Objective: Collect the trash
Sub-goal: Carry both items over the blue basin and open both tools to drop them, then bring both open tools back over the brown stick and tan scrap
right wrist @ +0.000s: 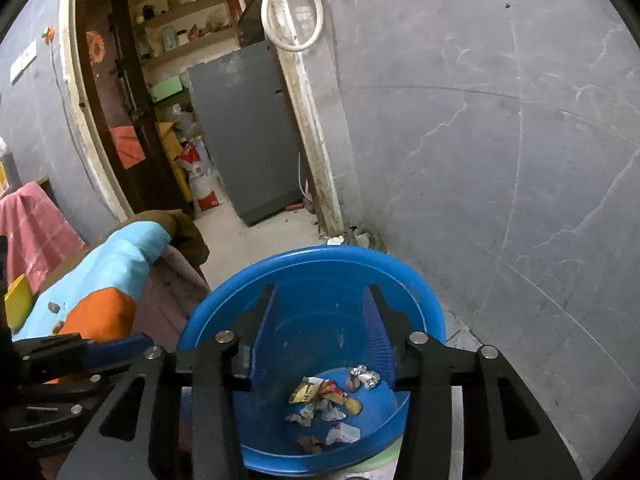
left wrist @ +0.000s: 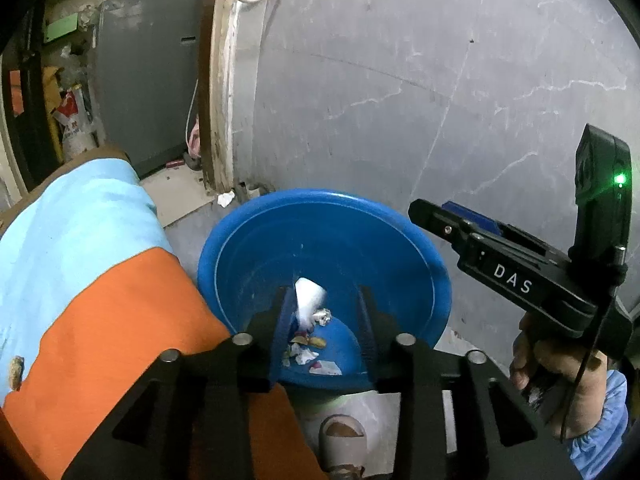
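Looking down both wrist cameras, I've got the round blue plastic basin [right wrist: 224,308] right under me, sitting on the floor against the grey marbled wall [right wrist: 500,140]. My left gripper [left wrist: 326,304] hangs over the basin's bowl with its jaws parted a modest way, and a blurred white piece of paper trash [left wrist: 308,296] sits between them, close by the left finger; I can't tell if it touches that pad, but the pads aren't pinching it. My right gripper [right wrist: 326,308] is over the basin too, jaws moderately apart, nothing between them but blue plastic below. From the left camera I see that right gripper from its side, black with "DAS" lettering, a green light glowing on the camera mounted above it, and the right hand [left wrist: 560,380] wrapped round its handle. Down on the basin floor lies the collected litter [right wrist: 328,404]: crumpled silver foil, a yellow wrapper, scraps of white paper, a brownish bit. Left of the basin is a light-blue and orange cloth [left wrist: 88,280] draped over something. Beyond, a doorway shows a grey cabinet [right wrist: 248,136].
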